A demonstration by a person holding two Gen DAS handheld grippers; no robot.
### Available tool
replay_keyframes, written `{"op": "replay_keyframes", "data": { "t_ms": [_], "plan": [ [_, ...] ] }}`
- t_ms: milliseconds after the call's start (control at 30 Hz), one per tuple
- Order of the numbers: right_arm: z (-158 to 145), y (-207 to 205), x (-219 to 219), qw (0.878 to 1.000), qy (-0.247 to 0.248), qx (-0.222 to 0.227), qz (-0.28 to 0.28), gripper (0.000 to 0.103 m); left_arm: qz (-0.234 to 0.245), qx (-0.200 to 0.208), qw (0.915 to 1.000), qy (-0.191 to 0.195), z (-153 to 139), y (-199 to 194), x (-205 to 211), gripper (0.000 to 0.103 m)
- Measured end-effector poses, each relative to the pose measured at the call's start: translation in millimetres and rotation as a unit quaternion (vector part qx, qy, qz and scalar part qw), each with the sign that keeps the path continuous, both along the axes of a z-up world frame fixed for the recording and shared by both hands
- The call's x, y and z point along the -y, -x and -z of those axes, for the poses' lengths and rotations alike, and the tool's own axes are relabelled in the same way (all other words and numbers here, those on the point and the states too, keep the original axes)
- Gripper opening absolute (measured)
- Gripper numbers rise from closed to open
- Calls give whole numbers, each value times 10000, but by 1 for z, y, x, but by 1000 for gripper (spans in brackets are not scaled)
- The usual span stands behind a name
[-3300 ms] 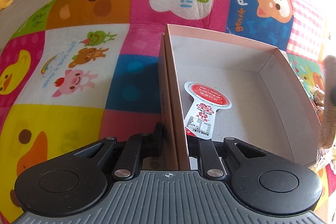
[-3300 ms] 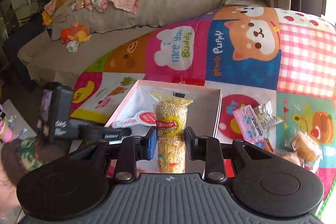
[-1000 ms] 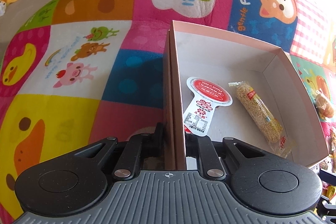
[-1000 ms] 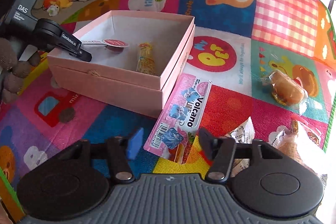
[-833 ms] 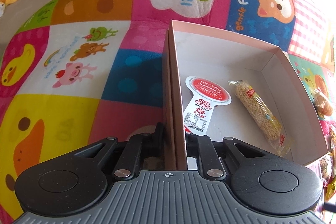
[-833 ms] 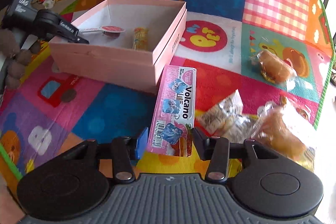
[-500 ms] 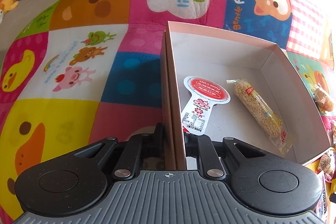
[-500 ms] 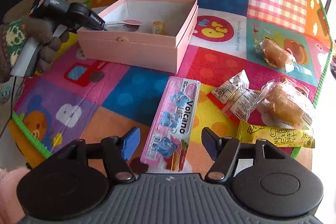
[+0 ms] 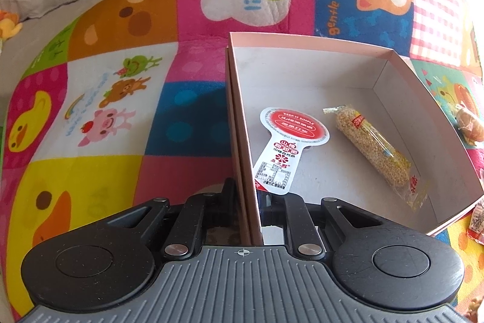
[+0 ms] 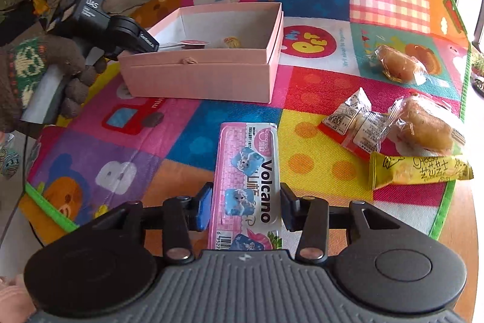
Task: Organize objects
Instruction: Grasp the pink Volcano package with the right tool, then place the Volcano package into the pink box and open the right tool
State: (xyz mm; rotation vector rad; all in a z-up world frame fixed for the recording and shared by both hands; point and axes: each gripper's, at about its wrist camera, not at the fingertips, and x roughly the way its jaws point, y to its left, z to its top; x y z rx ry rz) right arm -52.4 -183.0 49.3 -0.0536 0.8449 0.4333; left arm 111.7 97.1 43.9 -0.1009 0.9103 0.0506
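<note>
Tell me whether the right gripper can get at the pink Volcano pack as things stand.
Probably yes. The right gripper has its fingers open on either side of the Volcano pack, which lies flat on the mat with nothing over it. Whether the pads touch yet is unclear.

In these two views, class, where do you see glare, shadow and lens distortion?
Left wrist view: the play mat bulges from fisheye bending; the pink box casts a shadow onto the mat at its left. Right wrist view: daylight washes out the right edge, with glare on the wrapped bun; the Volcano pack stays sharp.
</note>
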Motion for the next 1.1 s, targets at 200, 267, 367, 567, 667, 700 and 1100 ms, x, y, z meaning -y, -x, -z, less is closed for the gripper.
{"op": "replay_keyframes", "data": {
  "t_ms": [200, 267, 367, 567, 667, 700, 1100],
  "plan": [
    [-52, 15, 5, 9961, -780, 408, -103, 44, 6, 44, 10000, 43, 1, 2, -2, 15],
    [-69, 9, 4, 9934, -1012, 514, -177, 44, -3, 54, 9999, 84, 1, 2, -3, 15],
    [-88, -6, -1, 9910, -1137, 680, -196, 44, 7, 34, 9998, 185, 1, 1, -7, 15],
    [-119, -67, -12, 9889, -1255, 788, -113, 44, 26, 67, 9996, 290, 3, 3, -10, 15],
    [-121, -120, -24, 9879, -1495, 397, 78, 44, 57, 70, 9994, 327, 3, 3, -12, 16],
    [-116, -138, -29, 9871, -1576, 200, 169, 44, 71, 72, 9993, 346, 3, 3, -12, 16],
    [-40, -215, -89, 9900, -1195, -639, 392, 48, 148, 98, 9993, 334, 3, 3, -12, 17]
  ]
}}
